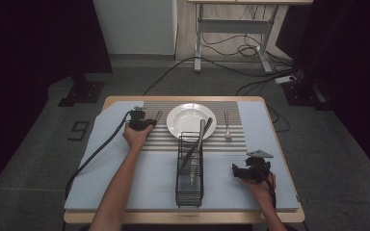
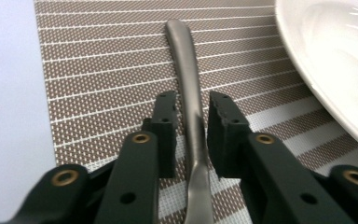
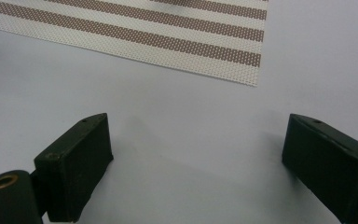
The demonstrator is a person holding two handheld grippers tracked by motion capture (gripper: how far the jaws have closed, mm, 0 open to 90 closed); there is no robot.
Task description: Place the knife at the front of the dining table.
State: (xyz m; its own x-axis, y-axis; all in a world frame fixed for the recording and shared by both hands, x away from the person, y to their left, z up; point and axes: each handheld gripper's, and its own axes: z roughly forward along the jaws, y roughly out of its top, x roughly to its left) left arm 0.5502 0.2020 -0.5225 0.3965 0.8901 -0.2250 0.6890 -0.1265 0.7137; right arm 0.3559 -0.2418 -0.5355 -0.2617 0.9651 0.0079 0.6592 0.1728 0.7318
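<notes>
A metal utensil lies flat on the striped placemat, just left of the white plate. My left gripper straddles its handle, with a thin gap showing on both sides between pads and metal, so it is open. In the high view the left gripper sits at the placemat's left edge beside the plate. My right gripper rests low over the pale blue mat at the right, its jaws wide apart in the right gripper view and nothing between them.
A black wire rack stands in the middle of the pale blue mat, with long utensils leaning out of it over the plate's rim. A fork lies on the placemat right of the plate. Cables trail on the floor beyond.
</notes>
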